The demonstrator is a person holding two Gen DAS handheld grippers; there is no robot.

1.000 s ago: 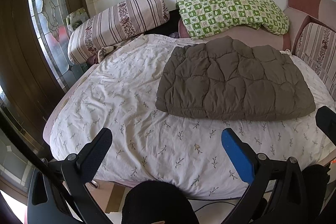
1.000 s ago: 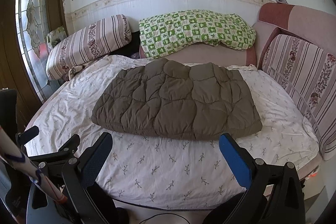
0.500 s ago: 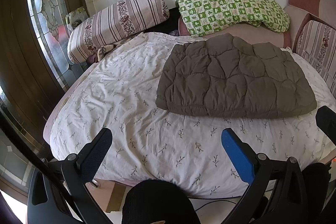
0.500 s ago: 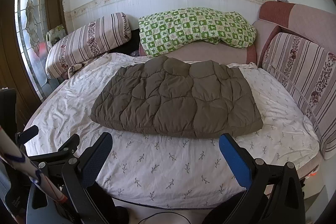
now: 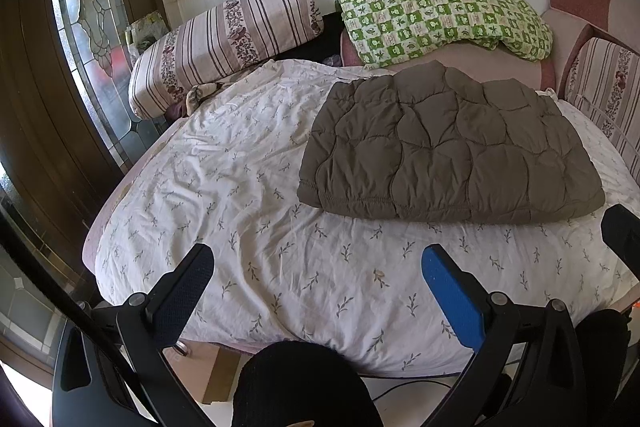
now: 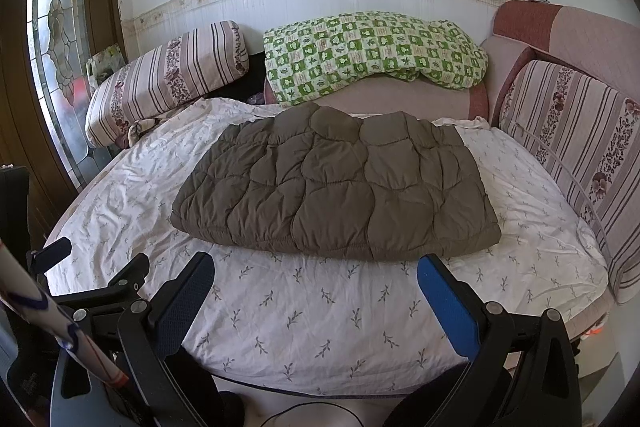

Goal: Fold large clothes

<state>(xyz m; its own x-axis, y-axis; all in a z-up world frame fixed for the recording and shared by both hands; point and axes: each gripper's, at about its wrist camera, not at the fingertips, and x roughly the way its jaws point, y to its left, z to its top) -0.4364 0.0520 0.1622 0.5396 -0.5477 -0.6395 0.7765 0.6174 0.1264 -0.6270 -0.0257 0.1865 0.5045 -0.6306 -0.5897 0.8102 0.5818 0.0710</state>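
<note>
I am holding both my left gripper [image 5: 316,269] and right gripper [image 6: 314,277] with fingers wide and empty over the near edge of the bed [image 6: 320,311], judging the brown quilted jacket [image 6: 340,195] lying mid-bed already folded, so next I would reach for its near hem.

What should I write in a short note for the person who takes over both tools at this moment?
Left tool: open, holding nothing, above the near edge of the bed.
Right tool: open, holding nothing, also at the near edge.
Brown quilted jacket: lies on the white floral sheet as a flat, roughly rectangular bundle with its elastic hem toward you. Neither tool touches it.
Done: the jacket looks already folded at least once; no sleeves stick out.
Left: probably one more fold to make it smaller, if needed; otherwise the job seems nearly finished.
</note>
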